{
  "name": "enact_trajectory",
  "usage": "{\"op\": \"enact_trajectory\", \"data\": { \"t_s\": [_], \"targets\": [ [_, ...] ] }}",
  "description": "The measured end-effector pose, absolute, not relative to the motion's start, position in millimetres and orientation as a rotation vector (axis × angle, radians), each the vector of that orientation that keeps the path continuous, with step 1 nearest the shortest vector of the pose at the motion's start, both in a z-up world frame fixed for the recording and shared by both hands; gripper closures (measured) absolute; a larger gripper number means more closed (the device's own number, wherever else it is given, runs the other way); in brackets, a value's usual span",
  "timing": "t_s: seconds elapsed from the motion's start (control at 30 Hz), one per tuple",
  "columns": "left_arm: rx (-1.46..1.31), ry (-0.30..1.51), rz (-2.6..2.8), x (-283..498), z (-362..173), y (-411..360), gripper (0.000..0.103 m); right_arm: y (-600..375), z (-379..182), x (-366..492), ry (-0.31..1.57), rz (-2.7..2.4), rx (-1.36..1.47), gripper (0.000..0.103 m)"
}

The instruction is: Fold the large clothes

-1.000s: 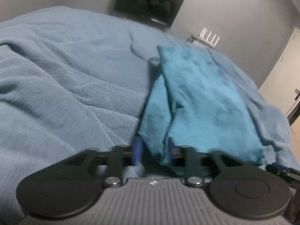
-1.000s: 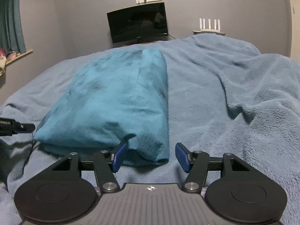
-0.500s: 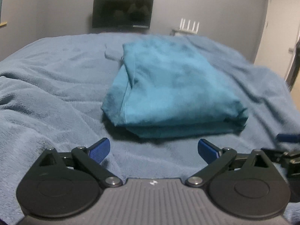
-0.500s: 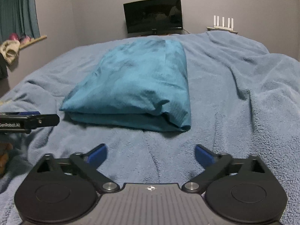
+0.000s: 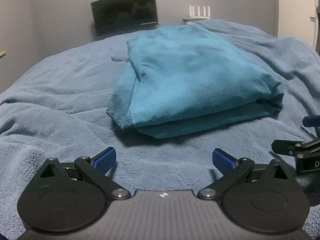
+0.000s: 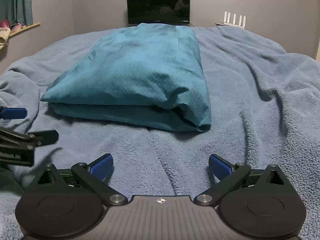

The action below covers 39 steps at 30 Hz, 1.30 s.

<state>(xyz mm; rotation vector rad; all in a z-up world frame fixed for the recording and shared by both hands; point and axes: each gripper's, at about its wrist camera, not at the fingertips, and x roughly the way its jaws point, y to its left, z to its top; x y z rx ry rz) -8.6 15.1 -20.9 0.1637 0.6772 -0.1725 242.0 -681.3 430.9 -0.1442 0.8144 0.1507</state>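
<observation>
The folded teal garment (image 6: 138, 74) is lying on the bed's blue blanket (image 6: 250, 100). Both the left hand-held gripper (image 5: 163, 159) and the right hand-held gripper (image 6: 161, 165) are being held wide open, empty, just short of it.

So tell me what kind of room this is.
Most likely a bedroom. A wide bed under a fleecy blue blanket fills the view, with a folded teal garment lying on it, a dark screen against the far wall, and a curtained window ledge at the left.
</observation>
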Motion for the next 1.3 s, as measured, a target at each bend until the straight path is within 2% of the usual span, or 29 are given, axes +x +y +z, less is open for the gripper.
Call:
{"op": "enact_trajectory", "data": {
  "t_s": [0.17,1.3],
  "targets": [
    [0.121,0.705,-0.148,-2.6,-19.9,23.4,0.000,-683.4,434.9,240.9,0.768,0.099,-0.156,0.000],
    [0.172,0.714,-0.162,-1.8,-23.3,16.7,0.000,-681.7,435.3,240.0,0.768,0.118,-0.174,0.000]
  ]
}}
